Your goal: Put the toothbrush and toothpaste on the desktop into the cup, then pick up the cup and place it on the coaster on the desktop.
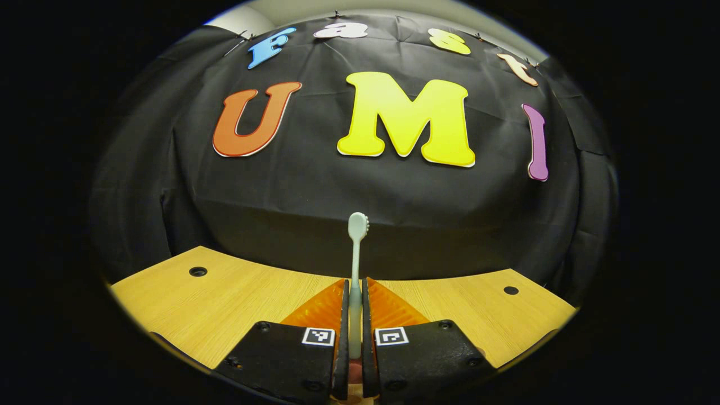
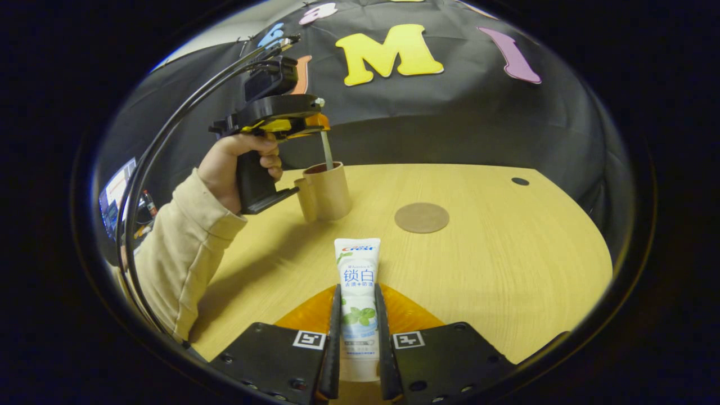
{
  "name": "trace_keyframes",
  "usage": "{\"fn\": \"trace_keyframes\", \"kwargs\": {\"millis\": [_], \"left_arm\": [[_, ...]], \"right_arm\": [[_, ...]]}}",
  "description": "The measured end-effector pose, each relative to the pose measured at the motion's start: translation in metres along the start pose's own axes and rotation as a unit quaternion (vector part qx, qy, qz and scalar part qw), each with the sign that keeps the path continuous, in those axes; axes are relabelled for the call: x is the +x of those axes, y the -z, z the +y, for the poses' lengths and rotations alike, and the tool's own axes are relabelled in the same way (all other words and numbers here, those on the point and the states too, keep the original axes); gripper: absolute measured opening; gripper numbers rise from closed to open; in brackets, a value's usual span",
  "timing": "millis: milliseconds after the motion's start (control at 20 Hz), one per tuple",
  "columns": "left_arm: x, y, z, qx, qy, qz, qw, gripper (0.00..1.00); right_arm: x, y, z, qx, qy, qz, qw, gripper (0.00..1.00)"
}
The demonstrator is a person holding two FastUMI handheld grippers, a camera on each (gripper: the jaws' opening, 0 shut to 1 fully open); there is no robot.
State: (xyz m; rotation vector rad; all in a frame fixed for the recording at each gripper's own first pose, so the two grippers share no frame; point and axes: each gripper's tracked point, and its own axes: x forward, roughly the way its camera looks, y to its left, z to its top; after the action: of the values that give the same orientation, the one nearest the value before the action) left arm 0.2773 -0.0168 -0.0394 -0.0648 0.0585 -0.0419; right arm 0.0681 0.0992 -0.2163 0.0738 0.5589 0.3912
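Nearby, coaster [image 2: 422, 217] lies bare beside cup [image 2: 328, 194] on desktop [image 2: 506, 264].

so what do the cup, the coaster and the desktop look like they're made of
Cup: matte tan with a side handle, no shine, so perhaps bamboo fibre, wood or matte plastic; hard to tell which.
Coaster: flat dull brown disc, probably cork or pressed board.
Desktop: pale wood grain with a smooth, even surface and a round cable hole, likely laminate rather than solid wood.
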Motion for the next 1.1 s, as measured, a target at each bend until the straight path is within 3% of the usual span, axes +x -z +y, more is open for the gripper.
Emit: {"fn": "trace_keyframes", "kwargs": {"millis": [150,200,250,350,400,500,700,1100], "left_arm": [[-0.007,0.005,-0.002,-0.001,0.007,0.019,1.0,0.14],[-0.009,0.007,-0.004,-0.008,0.01,0.024,1.0,0.2],[-0.012,0.01,-0.006,-0.01,0.012,0.032,0.999,0.4],[-0.019,0.014,-0.002,-0.01,0.008,0.046,0.999,0.58],[-0.023,0.013,-0.002,-0.013,0.011,0.049,0.999,0.62],[-0.032,0.009,0.004,-0.008,0.01,0.039,0.999,0.81],[-0.042,0.01,0.013,-0.003,0.021,0.032,0.999,0.98],[-0.062,0.017,0.059,0.002,0.018,0.022,1.0,0.99]], "right_arm": [[-0.006,-0.002,0.001,-0.002,0.007,-0.005,1.0,0.29],[-0.008,-0.003,0.001,-0.002,0.01,-0.008,1.0,0.29],[-0.011,-0.005,0.002,-0.006,0.013,-0.011,1.0,0.29],[-0.017,-0.012,0.002,-0.013,0.021,-0.022,0.999,0.29],[-0.02,-0.017,0.001,-0.014,0.025,-0.03,0.999,0.29],[-0.024,-0.029,0.0,-0.018,0.036,-0.044,0.998,0.28],[-0.027,-0.055,-0.001,-0.026,0.057,-0.069,0.996,0.28],[-0.01,-0.12,0.018,-0.04,0.065,-0.126,0.989,0.28]]}}
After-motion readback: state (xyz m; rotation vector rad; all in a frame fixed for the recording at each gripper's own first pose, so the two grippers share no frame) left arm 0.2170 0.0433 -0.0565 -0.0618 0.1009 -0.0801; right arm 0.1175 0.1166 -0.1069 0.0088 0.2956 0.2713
